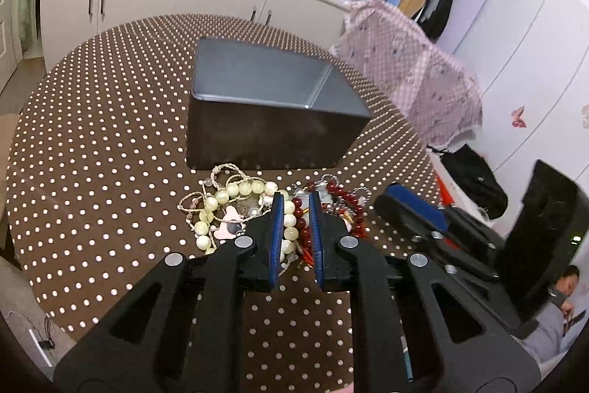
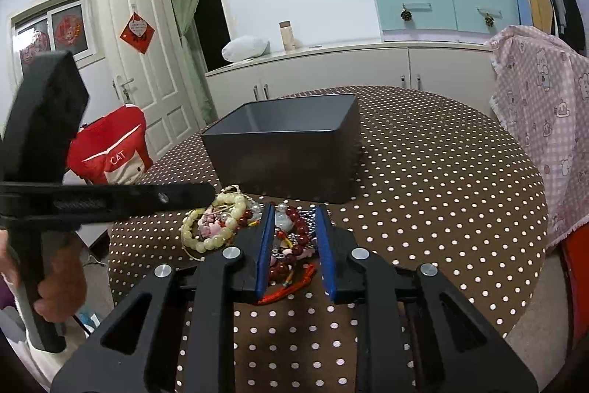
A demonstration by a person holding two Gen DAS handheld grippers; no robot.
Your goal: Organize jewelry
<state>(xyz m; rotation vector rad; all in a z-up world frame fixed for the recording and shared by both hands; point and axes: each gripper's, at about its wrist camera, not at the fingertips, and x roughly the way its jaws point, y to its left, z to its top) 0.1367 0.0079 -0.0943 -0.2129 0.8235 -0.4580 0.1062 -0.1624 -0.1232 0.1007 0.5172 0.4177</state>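
Jaws of both grippers parted, gripping nothing. Left gripper (image 1: 296, 199) and right gripper (image 2: 294, 214) low over jewelry pile (image 1: 265, 212): pale bead bracelet (image 1: 221, 199), red bead strand (image 2: 294, 227), tangled cords. Pile lies just before open dark box (image 2: 287, 150) on polka-dot tablecloth (image 1: 92, 153). Pink checked cloth (image 2: 541, 120) draped beyond table edge.

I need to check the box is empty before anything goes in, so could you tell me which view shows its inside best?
The left wrist view: it looks down into the dark box, showing its bare floor and walls. The right wrist view sees the box lower, mostly its outer side and far inner wall.
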